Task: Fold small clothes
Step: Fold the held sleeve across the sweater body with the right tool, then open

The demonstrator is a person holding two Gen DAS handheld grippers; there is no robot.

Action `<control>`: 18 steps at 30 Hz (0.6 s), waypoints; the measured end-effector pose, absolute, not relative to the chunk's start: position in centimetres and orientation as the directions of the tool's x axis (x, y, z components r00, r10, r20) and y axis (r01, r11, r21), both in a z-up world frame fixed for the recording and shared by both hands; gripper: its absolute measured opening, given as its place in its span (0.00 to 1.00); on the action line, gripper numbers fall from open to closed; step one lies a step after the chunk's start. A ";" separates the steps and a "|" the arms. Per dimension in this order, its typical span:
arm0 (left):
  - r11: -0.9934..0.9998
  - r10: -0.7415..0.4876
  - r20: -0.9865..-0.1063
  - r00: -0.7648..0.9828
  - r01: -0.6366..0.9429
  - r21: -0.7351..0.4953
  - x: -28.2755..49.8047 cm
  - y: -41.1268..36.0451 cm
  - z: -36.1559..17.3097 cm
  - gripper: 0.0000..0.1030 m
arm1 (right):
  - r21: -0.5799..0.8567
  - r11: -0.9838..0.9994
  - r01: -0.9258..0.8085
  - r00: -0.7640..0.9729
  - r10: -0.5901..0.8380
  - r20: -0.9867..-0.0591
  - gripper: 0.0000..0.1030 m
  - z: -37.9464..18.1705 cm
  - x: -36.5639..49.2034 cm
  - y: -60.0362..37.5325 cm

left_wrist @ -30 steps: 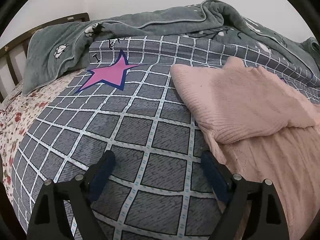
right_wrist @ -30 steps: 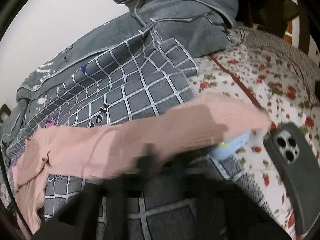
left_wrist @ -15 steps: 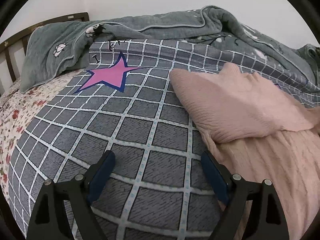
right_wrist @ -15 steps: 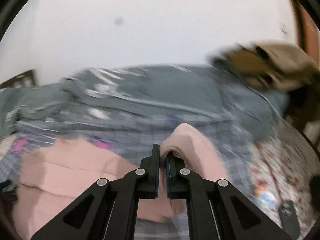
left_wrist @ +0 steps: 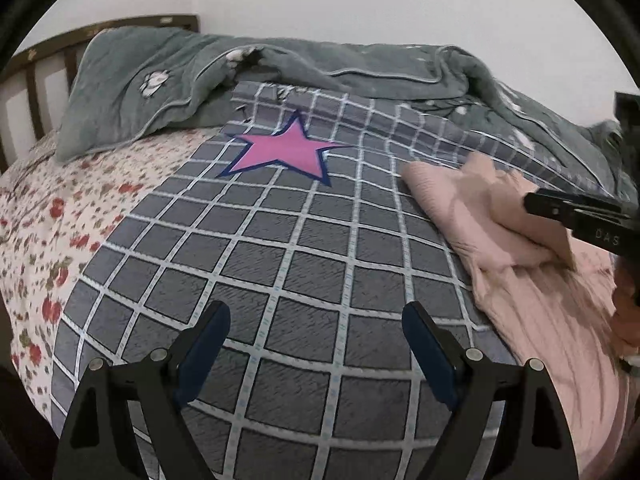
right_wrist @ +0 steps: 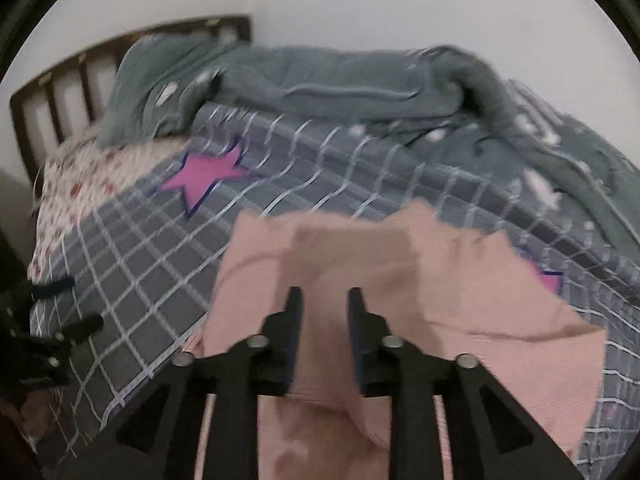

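While the pale pink ribbed-knit garment [right_wrist: 400,280] lies spread on the grey quilt with its white grid and magenta star [left_wrist: 288,240], its folded-over flap sits at about two o'clock in the left wrist view and fills the lower centre of the right wrist view. The right gripper [right_wrist: 324,304] has just been opening its jaws; they stand partly apart with pink knit showing between them, and the pads do not appear to press on it, so I judge the flap released rather than held. To finish this fold well, it should draw straight back without dragging the cloth, then the edges want squaring so the flap lies flat over the layer beneath. The left gripper [left_wrist: 316,320] hangs at six o'clock in its own view, jaws wide and empty over bare quilt, well left of the garment and tilted down toward the bed; it could pin the near hem while the other smooths. The right gripper slopes down over the garment, entering the left view from three o'clock. The rumpled grey-green blanket [left_wrist: 320,68] lies heaped at twelve o'clock.
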State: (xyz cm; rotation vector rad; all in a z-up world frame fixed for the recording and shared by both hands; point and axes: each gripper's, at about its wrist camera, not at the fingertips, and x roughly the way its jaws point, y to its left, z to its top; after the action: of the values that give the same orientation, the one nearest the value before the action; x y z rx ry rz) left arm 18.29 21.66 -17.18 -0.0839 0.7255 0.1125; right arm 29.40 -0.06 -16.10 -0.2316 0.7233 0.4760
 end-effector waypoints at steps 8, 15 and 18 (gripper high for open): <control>0.996 -0.006 -0.661 0.750 -0.057 -0.074 19.2 18.9 -16.6 0.85 | -0.048 0.883 -0.466 0.712 0.342 -0.613 0.52 -14.0 24.8 -5.6; 0.995 -0.098 -0.650 0.754 0.056 -0.086 22.2 12.4 -15.2 0.85 | -0.065 0.951 -0.303 0.780 0.208 -0.590 0.57 -14.3 23.0 -16.4; 0.991 -0.133 -0.650 0.748 0.095 -0.094 24.3 8.9 -14.6 0.85 | -0.010 0.967 -0.253 0.777 0.197 -0.598 0.57 -15.4 23.2 -19.4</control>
State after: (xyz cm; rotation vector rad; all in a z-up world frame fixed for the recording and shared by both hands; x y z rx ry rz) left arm 24.32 8.89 -14.58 -0.0556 0.7151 -0.1250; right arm 23.22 -19.44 -15.38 -0.0919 0.6367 0.2440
